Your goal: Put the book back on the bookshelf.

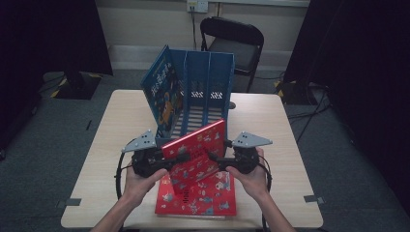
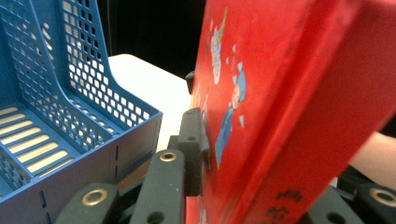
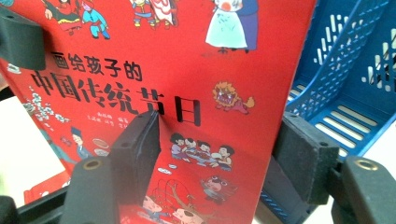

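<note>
red book (image 1: 196, 147) tilted, lifted | left gripper (image 1: 180, 158), right gripper (image 1: 213, 157) gripping its edges

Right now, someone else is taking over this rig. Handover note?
Left gripper: shut on the raised red book, at its spine edge.
Right gripper: jaws straddle the opposite edge; clamp unclear.
Raised red book is tilted, off the table, before the blue file rack.
Done: blue book stands in the rack's left slot.
Left: slot this book; second red book lies flat on the table.

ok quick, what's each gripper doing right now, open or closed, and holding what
Left gripper: closed on the lifted red book, at its left edge.
Right gripper: closed on the same book, at its right edge.
</note>
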Motion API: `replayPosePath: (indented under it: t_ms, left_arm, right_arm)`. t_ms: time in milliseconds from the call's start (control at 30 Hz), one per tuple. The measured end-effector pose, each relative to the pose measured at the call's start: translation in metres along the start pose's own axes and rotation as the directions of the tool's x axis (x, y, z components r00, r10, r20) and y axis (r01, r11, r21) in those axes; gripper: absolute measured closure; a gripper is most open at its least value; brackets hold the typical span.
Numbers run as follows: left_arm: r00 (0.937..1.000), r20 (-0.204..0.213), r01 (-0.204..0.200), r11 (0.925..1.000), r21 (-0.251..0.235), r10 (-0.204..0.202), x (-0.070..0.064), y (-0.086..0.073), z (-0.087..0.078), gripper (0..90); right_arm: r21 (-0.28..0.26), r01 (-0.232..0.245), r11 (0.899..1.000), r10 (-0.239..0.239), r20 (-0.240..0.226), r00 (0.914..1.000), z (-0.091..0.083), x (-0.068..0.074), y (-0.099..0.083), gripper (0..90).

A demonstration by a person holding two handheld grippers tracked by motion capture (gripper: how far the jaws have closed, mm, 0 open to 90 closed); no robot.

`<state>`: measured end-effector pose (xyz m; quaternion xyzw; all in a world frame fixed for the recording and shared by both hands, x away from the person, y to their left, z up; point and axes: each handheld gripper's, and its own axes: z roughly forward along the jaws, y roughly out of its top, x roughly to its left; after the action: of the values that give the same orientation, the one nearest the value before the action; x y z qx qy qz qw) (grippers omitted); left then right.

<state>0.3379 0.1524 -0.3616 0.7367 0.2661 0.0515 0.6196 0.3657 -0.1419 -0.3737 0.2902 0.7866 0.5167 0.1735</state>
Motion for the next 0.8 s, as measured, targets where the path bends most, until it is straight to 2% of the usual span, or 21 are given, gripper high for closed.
replayPosePath:
  t_ms: [67,133,167,200,233,500,633,667,733,800]
  left_arm:
    - [0.9999,0.008,0.012,0.9998,-0.013,-0.012,-0.001,-0.002,-0.001,71.0]
    - [1.0,0.007,-0.003,1.0,-0.003,0.003,-0.004,-0.002,-0.001,71.0]
    - [0.9999,0.012,-0.009,1.0,-0.002,0.009,-0.005,-0.002,0.0,70.1]
    - [0.9998,0.016,-0.009,1.0,0.001,0.009,-0.006,-0.001,0.001,70.1]
    - [0.9997,0.02,-0.011,0.9999,0.003,0.011,-0.007,-0.001,0.001,69.0]
    - [0.9975,0.069,0.015,0.9998,-0.014,-0.014,-0.009,0.003,0.0,61.3]
    - [0.999,0.044,-0.001,0.9996,-0.028,0.002,-0.01,0.008,-0.005,57.2]
    - [0.9985,0.055,0.005,0.9994,-0.034,-0.003,-0.01,0.009,-0.006,57.6]
    - [0.9991,0.041,-0.007,0.9993,-0.035,0.008,-0.012,0.012,-0.009,57.3]
    - [0.9986,0.052,-0.003,0.9991,-0.042,0.005,-0.013,0.014,-0.01,58.7]
  right_arm:
    - [0.0,0.003,1.0,-0.003,0.005,1.0,0.001,0.001,0.0,32.9]
    - [-0.002,0.007,1.0,-0.007,0.0,1.0,0.0,0.001,0.0,32.4]
    - [0.002,0.011,1.0,-0.011,-0.021,0.9997,-0.002,0.0,-0.001,30.9]
    - [0.002,0.011,1.0,-0.011,-0.021,0.9997,-0.002,0.0,-0.001,30.9]
    - [0.001,0.001,1.0,0.0,-0.036,0.9993,-0.003,0.0,-0.003,27.2]
    - [0.011,0.016,1.0,-0.016,-0.04,0.9991,-0.001,0.005,-0.004,20.0]
    - [0.007,0.011,1.0,-0.011,-0.037,0.9993,-0.001,0.004,-0.004,20.4]
    - [0.005,0.01,1.0,-0.01,-0.038,0.9992,-0.001,0.004,-0.004,20.2]
    - [0.006,0.014,1.0,-0.013,-0.033,0.9994,-0.001,0.005,-0.004,19.3]
    - [0.01,0.012,1.0,-0.012,-0.034,0.9993,-0.001,0.005,-0.004,19.0]
